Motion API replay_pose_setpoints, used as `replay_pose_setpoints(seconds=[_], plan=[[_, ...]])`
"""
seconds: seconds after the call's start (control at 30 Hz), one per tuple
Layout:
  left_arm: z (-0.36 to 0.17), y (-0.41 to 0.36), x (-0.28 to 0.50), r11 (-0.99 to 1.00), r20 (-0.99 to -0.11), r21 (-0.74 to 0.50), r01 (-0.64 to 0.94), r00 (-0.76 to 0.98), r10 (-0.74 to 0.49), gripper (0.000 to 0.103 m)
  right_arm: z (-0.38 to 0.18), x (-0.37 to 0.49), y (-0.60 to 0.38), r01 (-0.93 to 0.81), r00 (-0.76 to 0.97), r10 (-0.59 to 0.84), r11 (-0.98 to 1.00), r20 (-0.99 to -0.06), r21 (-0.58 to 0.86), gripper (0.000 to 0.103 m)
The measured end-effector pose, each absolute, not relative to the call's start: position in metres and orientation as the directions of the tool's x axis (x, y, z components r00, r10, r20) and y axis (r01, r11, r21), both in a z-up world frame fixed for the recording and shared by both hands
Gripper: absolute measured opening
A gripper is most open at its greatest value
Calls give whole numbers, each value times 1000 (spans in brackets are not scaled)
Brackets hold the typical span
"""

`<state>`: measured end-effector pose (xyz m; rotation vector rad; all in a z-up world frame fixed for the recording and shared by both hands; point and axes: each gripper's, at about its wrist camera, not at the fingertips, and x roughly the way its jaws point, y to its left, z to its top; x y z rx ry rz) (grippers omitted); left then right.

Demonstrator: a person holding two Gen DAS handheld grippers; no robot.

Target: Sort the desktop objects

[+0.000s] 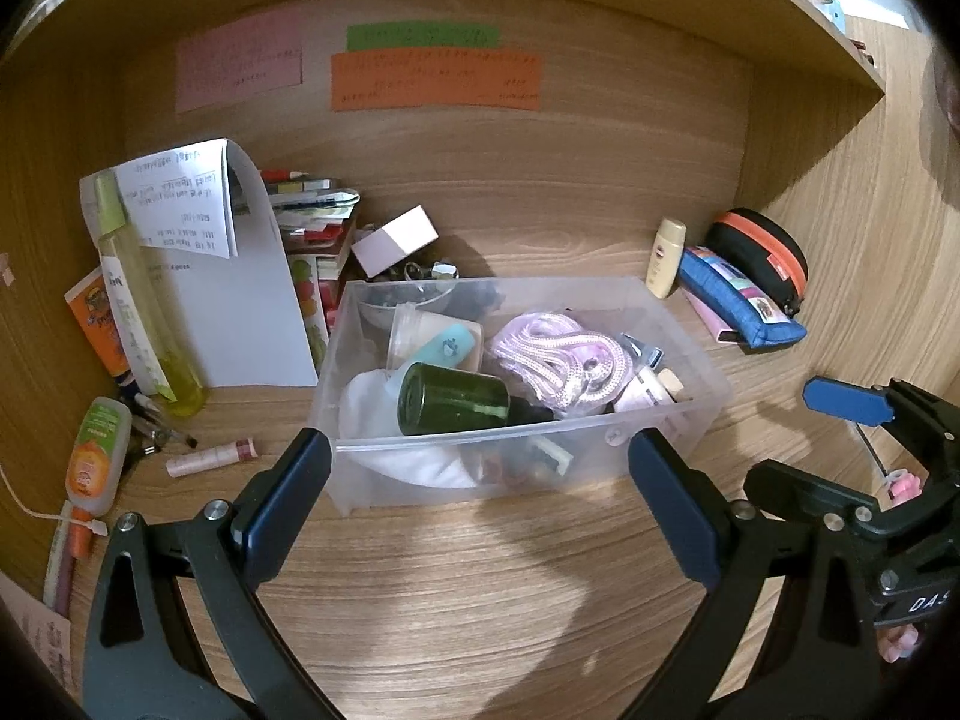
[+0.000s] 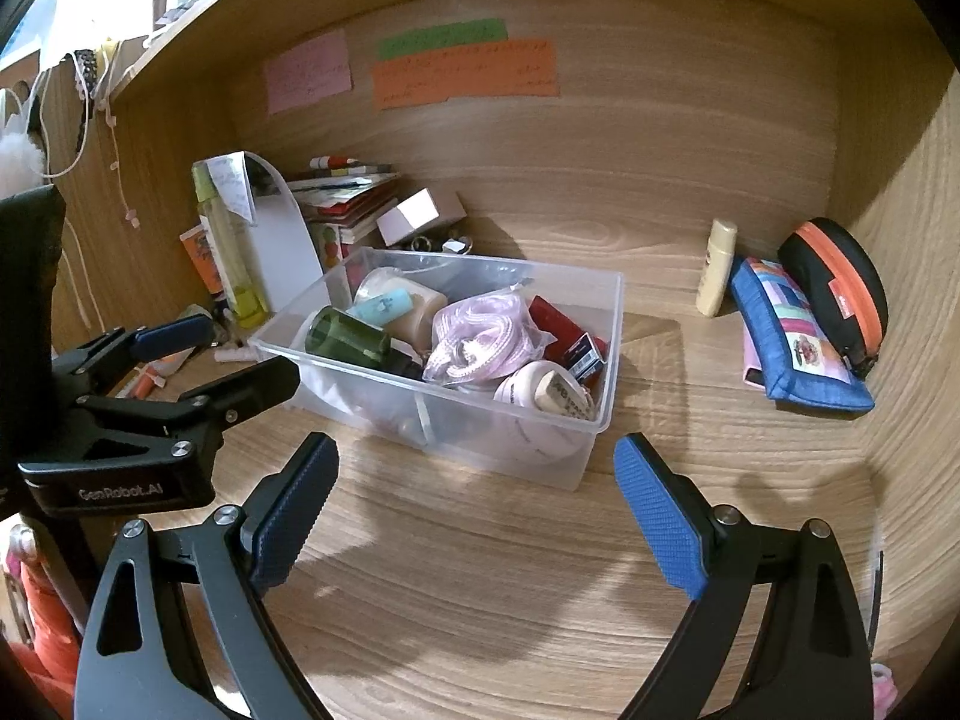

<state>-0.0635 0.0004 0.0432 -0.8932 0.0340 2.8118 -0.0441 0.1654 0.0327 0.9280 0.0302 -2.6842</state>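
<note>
facing clear bin (image 1: 672, 324), jaws spread

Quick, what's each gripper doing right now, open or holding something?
Left gripper: open, holding nothing, in front of the clear plastic bin.
Right gripper: open, holding nothing, also short of the bin.
</note>
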Motion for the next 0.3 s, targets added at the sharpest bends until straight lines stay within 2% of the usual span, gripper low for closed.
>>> replay_pose_setpoints(seconds=[0.3], plan=[[43, -1, -66, -982, -573, -44, -186, -800, 177, 101, 30, -50, 168, 289, -736, -281, -953, -616, 90, 92]])
